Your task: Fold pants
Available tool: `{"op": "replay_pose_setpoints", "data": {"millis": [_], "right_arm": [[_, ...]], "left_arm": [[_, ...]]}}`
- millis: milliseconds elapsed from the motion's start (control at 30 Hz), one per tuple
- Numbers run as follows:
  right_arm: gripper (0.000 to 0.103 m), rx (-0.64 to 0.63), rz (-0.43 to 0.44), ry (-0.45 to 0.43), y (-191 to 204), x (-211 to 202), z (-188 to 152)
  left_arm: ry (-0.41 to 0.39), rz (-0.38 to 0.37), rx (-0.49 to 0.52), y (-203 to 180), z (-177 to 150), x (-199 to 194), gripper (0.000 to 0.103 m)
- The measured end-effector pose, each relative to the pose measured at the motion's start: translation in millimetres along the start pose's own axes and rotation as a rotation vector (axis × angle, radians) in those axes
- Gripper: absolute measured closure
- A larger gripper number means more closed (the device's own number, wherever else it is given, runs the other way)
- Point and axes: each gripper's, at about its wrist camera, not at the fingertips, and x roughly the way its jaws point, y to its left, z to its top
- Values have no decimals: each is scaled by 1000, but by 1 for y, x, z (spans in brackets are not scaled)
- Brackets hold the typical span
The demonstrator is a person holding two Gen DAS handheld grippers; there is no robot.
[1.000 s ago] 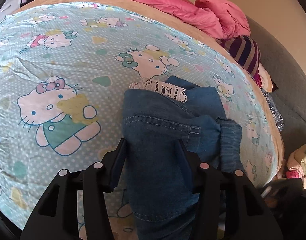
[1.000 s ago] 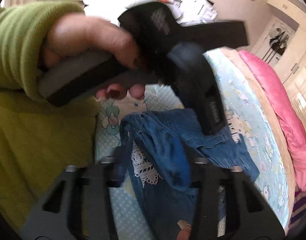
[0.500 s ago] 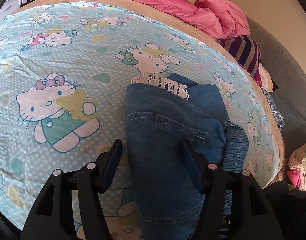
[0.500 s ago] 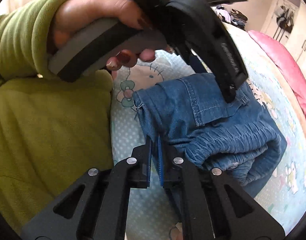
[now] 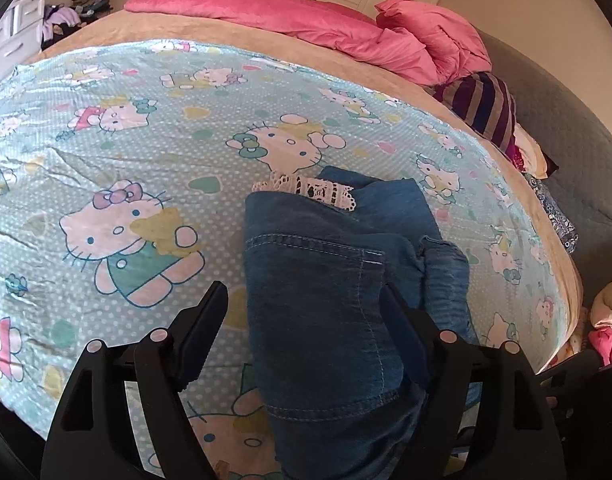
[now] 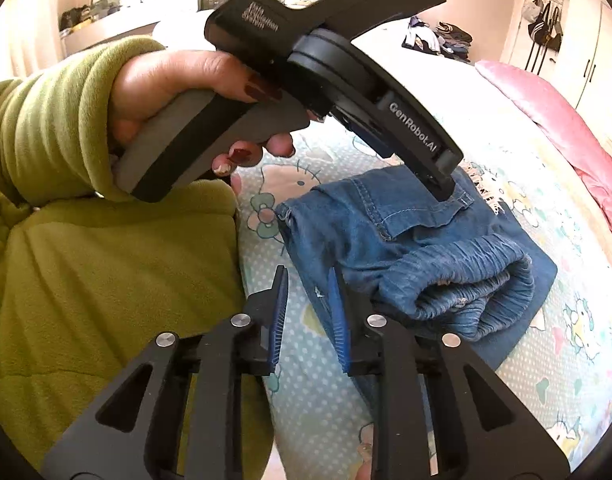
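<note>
Left wrist view: the left tool [image 5: 304, 300] points down at a pair of blue denim pants [image 5: 325, 280] lying folded on a bed, on a light-blue sheet [image 5: 146, 152] printed with cartoon cats. Its jaws have just been opening and stand wide apart; the pants lie between them, the left finger [image 5: 204, 324] clear of the cloth and over bare sheet, the right finger [image 5: 401, 332] over the denim, whether touching it cannot be told. A strip of white lace [image 5: 306, 188] shows at the far edge of the pants, and a gathered waistband [image 5: 445, 264] bunches on their right side. A pink duvet [image 5: 345, 28] lies along the far side of the bed, with a striped garment [image 5: 485, 108] just beside it. Right wrist view: the right tool [image 6: 307, 292] sits at the near corner of the pants [image 6: 405, 240]; its jaws have just been opening and now stand slightly parted, blue pads [image 6: 280, 312] facing each other, with a thin edge of denim in the gap and no pad seen pressing on it. Above, a hand [image 6: 166, 92] in a green sleeve [image 6: 58, 120] holds the left tool [image 6: 445, 192], whose tip meets the upper layer of the pants near a seam.
</note>
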Motion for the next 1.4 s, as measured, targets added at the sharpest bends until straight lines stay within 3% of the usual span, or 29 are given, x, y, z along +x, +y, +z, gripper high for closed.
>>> {"op": "replay_pose_setpoints", "data": {"millis": [100, 133, 167, 267, 333, 467, 533, 633, 700, 833, 1133, 1400], "right_arm": [[77, 12, 7, -18, -6, -14, 2], [77, 16, 6, -26, -7, -18, 3], [76, 21, 7, -32, -9, -21, 3], [71, 35, 4, -53, -11, -31, 6], [61, 34, -23, -67, -11, -38, 9], [58, 47, -37, -93, -15, -49, 12], [49, 55, -43, -111, -16, -57, 13], [39, 66, -88, -146, -22, -69, 14], [36, 81, -129, -160, -26, -74, 14], [25, 156, -213, -182, -45, -78, 15], [22, 445, -357, -200, -107, -77, -6], [22, 627, -346, -163, -140, -57, -29]], "left_arm": [[-7, 7, 4, -2, -1, -4, 23], [-12, 10, 5, -2, -1, -6, 14], [-17, 12, 6, -2, 0, -8, 13], [-31, 16, 14, -4, -1, -15, 13], [-42, 21, 20, -6, -1, -20, 13], [-51, 35, 30, -9, -1, -26, 12], [-61, 51, 33, -10, -2, -31, 12], [-73, 63, 31, -9, -3, -37, 12], [-80, 72, 28, -8, -3, -40, 4], [-91, 79, 22, -6, -3, -46, 5], [-91, 102, 5, 2, -5, -44, 5], [-49, 109, -16, 10, -10, -25, 5]]}}
